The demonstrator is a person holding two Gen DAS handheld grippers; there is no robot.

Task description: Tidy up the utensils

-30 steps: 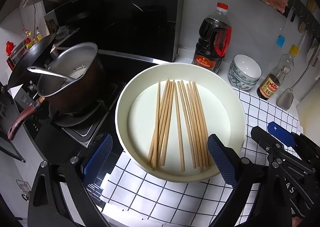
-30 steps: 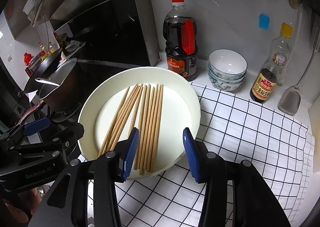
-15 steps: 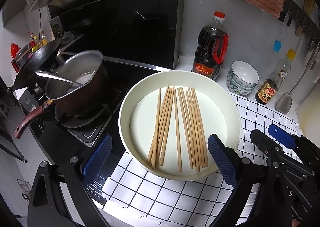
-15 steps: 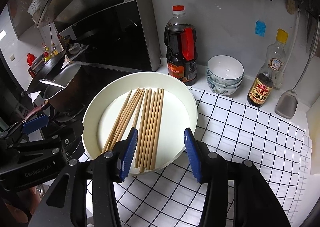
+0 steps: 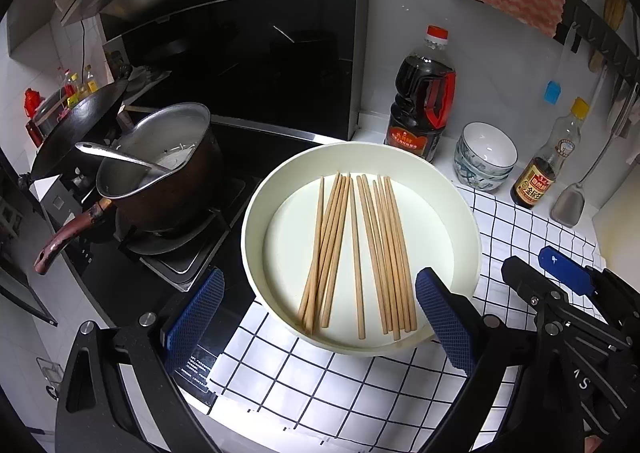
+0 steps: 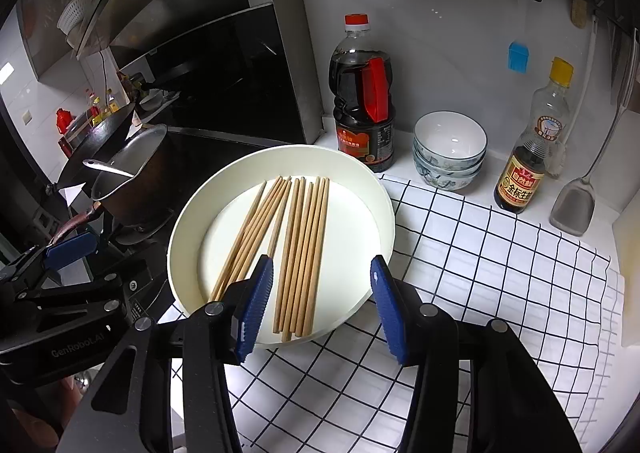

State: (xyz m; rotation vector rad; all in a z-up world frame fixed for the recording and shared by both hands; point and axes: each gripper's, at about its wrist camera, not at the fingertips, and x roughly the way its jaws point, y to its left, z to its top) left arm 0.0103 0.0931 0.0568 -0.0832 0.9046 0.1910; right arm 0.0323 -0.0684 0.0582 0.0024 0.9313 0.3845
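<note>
Several wooden chopsticks (image 5: 386, 253) (image 6: 304, 245) lie side by side in two loose bundles on a round white plate (image 5: 464, 221) (image 6: 382, 209). The plate sits half on a checked cloth (image 5: 320, 385) (image 6: 480, 253). My left gripper (image 5: 320, 323) hovers over the plate's near rim, open wide, with nothing held. My right gripper (image 6: 320, 307) hangs above the near ends of the right bundle. Its jaws are opening, and the blue pads (image 6: 256, 305) touch no chopstick. Each gripper's body shows at the edge of the other's view.
A brown pot (image 5: 160, 181) with a ladle stands on the stove left of the plate, a wok behind it. Along the back wall stand a dark sauce bottle (image 6: 364, 109), stacked bowls (image 6: 450, 149), a smaller bottle (image 6: 524, 173) and a spatula (image 6: 574, 205).
The right gripper's jaws stand slightly wider apart. Both views have drawn back a little from the plate. The chopsticks have not moved.
</note>
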